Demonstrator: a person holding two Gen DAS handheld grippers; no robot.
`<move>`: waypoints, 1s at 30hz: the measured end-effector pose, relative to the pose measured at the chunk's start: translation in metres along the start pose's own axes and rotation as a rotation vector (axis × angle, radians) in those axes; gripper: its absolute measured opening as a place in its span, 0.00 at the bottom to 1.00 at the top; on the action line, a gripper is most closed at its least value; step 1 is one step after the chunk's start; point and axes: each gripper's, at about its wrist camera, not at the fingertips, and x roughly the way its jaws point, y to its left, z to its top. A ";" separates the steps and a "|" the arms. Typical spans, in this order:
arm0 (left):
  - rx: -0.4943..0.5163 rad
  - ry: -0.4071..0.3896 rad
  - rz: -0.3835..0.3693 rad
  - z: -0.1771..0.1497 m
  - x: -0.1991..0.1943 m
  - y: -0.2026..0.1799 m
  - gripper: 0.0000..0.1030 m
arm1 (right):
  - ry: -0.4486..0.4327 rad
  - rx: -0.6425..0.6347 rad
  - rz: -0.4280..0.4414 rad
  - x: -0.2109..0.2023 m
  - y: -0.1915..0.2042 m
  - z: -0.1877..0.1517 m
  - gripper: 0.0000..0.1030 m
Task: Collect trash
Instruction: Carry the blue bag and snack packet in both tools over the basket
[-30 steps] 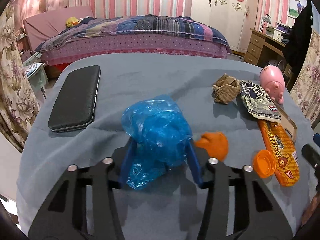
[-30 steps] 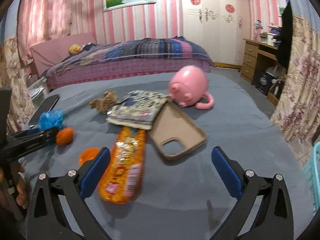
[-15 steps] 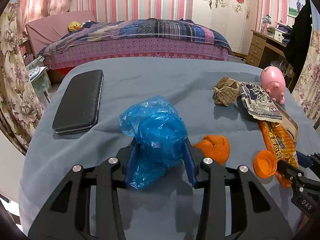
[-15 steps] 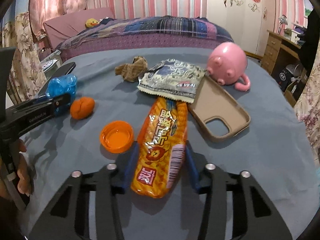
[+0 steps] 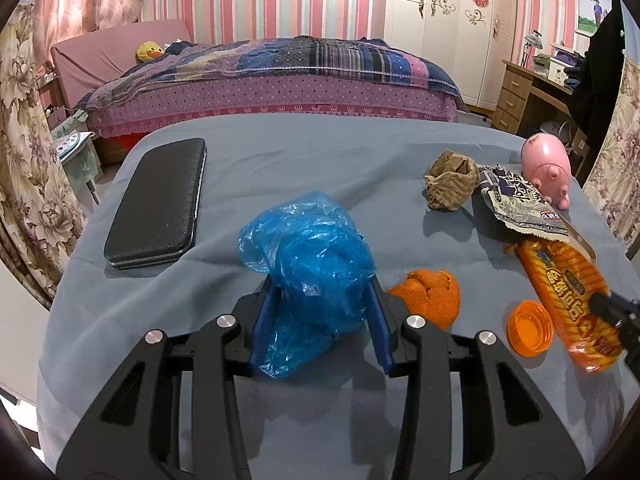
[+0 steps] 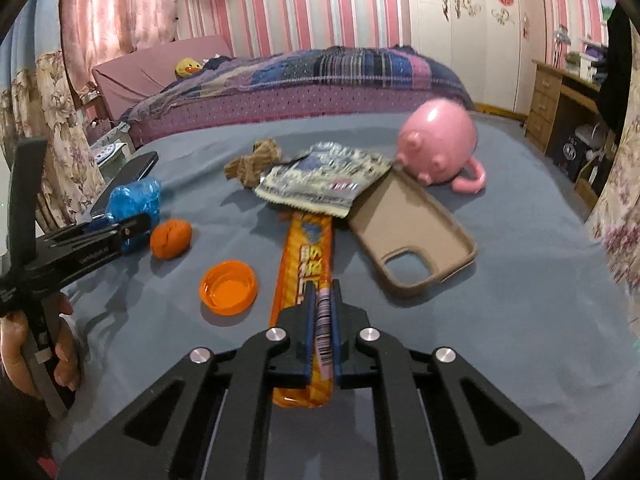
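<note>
The left gripper is clamped on a crumpled blue plastic bag, whose bulk hides the inner faces of both pads and the cloth beneath it. The right gripper pinches the near end of a long orange snack wrapper; its jaws have just been closing, and they now press the foil into a thin upright fold between them, so the wrapper's lowest part is covered by the black frame. The wrapper's far end is tucked under a grey printed packet, and that junction cannot be made out. On the grey tablecloth the right wrist view shows a tan phone case in full, lying beside the wrapper with its far corner under the packet and near a pink pig-shaped toy; in the left wrist view only a sliver of the case's rim appears. The left wrist view alone shows the black wallet-like case whole; from the right it is a thin dark strip behind the bag. Both views show an orange peel, an orange cap lying open side up, and a crumpled brown paper. Fingers of the person's hand appear at the left edge of the right wrist view, partly cut off.
</note>
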 end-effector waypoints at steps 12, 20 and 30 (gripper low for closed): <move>-0.026 -0.024 0.026 -0.002 -0.005 0.001 0.36 | -0.053 0.056 -0.009 -0.024 -0.039 0.006 0.05; -0.069 -0.049 0.031 -0.014 -0.035 0.002 0.31 | -0.051 0.080 -0.030 -0.035 -0.061 0.001 0.05; -0.013 -0.102 -0.015 -0.021 -0.088 -0.043 0.31 | -0.085 0.116 -0.055 -0.061 -0.086 -0.006 0.05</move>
